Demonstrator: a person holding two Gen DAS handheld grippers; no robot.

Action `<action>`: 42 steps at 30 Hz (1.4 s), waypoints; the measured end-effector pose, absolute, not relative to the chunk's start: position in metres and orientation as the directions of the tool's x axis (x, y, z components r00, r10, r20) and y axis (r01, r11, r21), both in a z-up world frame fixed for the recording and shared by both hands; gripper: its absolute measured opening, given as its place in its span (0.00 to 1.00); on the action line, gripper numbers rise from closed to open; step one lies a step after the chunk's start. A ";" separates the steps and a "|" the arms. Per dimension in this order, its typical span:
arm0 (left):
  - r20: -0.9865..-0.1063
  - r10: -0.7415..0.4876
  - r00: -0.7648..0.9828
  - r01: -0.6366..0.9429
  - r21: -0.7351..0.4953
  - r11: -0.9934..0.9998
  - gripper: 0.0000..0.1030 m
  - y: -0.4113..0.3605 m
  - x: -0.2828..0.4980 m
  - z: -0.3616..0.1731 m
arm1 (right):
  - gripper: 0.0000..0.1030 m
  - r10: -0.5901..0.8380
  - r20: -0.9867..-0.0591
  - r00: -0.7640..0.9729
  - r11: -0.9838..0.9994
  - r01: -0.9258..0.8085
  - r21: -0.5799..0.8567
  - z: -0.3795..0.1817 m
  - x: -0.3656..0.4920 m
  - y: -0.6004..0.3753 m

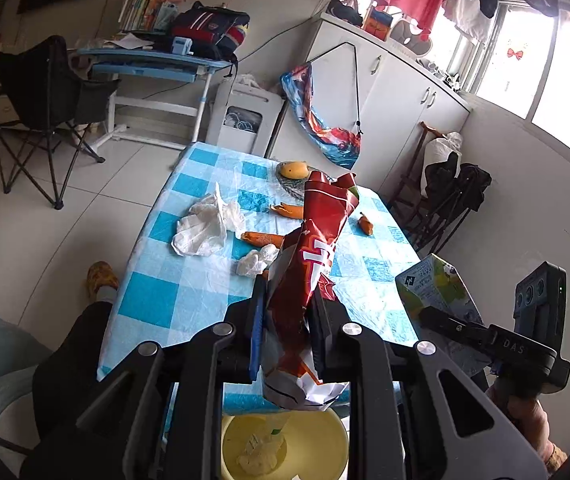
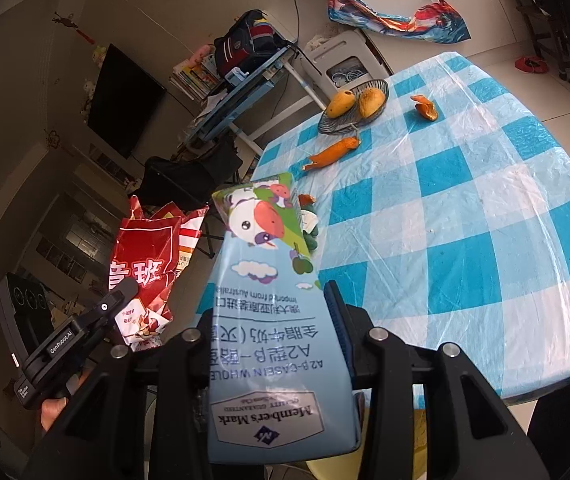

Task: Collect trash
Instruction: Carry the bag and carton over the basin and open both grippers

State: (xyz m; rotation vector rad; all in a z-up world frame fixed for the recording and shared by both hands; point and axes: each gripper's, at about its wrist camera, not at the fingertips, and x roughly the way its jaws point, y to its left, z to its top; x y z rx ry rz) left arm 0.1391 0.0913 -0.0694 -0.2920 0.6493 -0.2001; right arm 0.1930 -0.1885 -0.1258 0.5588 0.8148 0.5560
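My left gripper [image 1: 285,300] is shut on a crumpled red snack bag [image 1: 317,236] and holds it above a yellow bin [image 1: 325,424] that has some trash inside. The bag also shows in the right wrist view [image 2: 145,268]. My right gripper [image 2: 277,312] is shut on a blue milk carton [image 2: 269,300], held off the table's near edge; it shows in the left wrist view [image 1: 437,292]. On the blue checked table [image 1: 189,292] lie white tissues [image 1: 209,224], a smaller tissue wad [image 1: 257,262] and orange peels [image 1: 261,238].
A wire basket with mangoes [image 2: 355,106] stands at the table's far end. A folding chair [image 1: 45,108], a blue desk [image 1: 153,68] and white cabinets [image 1: 401,100] stand beyond. A person's leg [image 1: 81,344] is at the table's left.
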 end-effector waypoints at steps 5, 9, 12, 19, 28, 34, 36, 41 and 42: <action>-0.548 -0.281 0.788 0.123 -0.308 0.944 0.18 0.084 0.104 -0.055 | 0.40 0.669 -0.485 0.564 0.706 -0.278 0.651 -0.111 0.166 -0.188; -0.543 -0.289 0.788 0.144 -0.295 0.945 0.18 0.074 0.081 -0.046 | 0.40 0.684 -0.473 0.556 0.696 -0.301 0.652 -0.107 0.146 -0.188; -0.539 -0.293 0.789 0.162 -0.278 0.947 0.18 0.067 0.067 -0.041 | 0.40 0.690 -0.470 0.550 0.691 -0.308 0.654 -0.106 0.133 -0.189; -0.517 -0.304 0.800 0.209 -0.235 0.949 0.18 0.048 0.031 -0.027 | 0.40 0.687 -0.468 0.555 0.692 -0.304 0.655 -0.106 0.103 -0.196; -0.481 -0.299 0.824 0.224 -0.210 0.952 0.18 0.046 -0.018 -0.013 | 0.40 0.653 -0.524 0.547 0.732 -0.280 0.621 -0.109 0.076 -0.193; -0.483 -0.301 0.822 0.217 -0.224 0.950 0.18 0.052 -0.040 -0.016 | 0.40 0.607 -0.615 0.503 0.789 -0.295 0.538 -0.130 0.080 -0.166; -0.487 -0.301 0.820 0.216 -0.225 0.950 0.18 0.053 -0.044 -0.017 | 0.42 0.579 -0.660 0.478 0.812 -0.269 0.518 -0.146 0.084 -0.160; -0.539 -0.301 0.787 0.199 -0.240 0.950 0.18 0.055 -0.036 -0.035 | 0.47 0.539 -0.679 0.498 0.832 -0.192 0.520 -0.158 0.079 -0.175; -0.557 -0.302 0.774 0.194 -0.245 0.950 0.18 0.054 -0.031 -0.041 | 0.47 0.532 -0.674 0.512 0.834 -0.179 0.522 -0.156 0.079 -0.180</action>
